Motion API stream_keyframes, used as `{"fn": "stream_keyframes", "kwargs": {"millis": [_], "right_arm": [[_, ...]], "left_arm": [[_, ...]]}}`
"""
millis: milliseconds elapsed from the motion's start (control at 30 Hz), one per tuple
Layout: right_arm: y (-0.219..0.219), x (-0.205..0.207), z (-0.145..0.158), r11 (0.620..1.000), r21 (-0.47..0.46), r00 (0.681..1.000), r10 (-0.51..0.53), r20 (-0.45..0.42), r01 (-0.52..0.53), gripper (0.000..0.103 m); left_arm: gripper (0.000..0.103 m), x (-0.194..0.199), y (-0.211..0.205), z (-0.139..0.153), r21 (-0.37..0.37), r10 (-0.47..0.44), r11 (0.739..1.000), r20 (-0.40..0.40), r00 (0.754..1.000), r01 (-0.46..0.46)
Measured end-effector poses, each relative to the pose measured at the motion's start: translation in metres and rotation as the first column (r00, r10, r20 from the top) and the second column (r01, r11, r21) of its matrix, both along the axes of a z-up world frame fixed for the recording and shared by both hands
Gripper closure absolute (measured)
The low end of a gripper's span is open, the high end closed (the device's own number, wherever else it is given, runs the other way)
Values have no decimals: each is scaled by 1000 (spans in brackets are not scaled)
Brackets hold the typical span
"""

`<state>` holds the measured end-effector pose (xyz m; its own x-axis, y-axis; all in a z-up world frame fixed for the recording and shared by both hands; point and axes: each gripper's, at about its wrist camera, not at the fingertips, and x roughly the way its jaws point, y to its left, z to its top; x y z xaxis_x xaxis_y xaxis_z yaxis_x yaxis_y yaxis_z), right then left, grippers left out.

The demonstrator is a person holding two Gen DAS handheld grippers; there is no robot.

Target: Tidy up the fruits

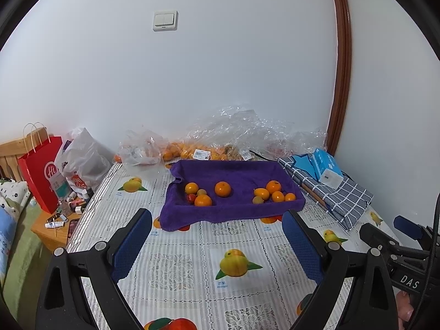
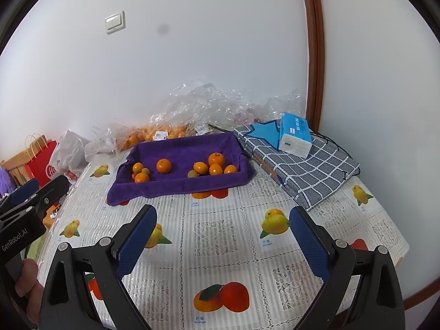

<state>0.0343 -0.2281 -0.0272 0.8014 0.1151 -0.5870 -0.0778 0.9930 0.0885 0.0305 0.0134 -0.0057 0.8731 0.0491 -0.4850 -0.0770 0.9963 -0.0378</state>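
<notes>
Both tongs wide open and empty, left gripper (image 1: 217,243) and right gripper (image 2: 224,240) well short of the small round orange citrus fruits (image 2: 209,166) on the purple towel-lined tray (image 2: 176,189): light, firm, probably roll-prone, so pinch gently across the widest part.

The left gripper (image 1: 217,221) and the right gripper (image 2: 222,217) sit at the bottom of their frames, jaws spread wide, blue pads (image 1: 132,247) holding nothing.
</notes>
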Motion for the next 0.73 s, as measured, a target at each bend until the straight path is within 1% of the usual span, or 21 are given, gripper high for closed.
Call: {"fn": "stream_keyframes", "kwargs": {"millis": [733], "right_arm": [[3,1,-1,1000,3,1000,2,-3,-2,7]], "left_arm": [[7,-2,-7,5,3,14,1000,11,1000,-14]]}}
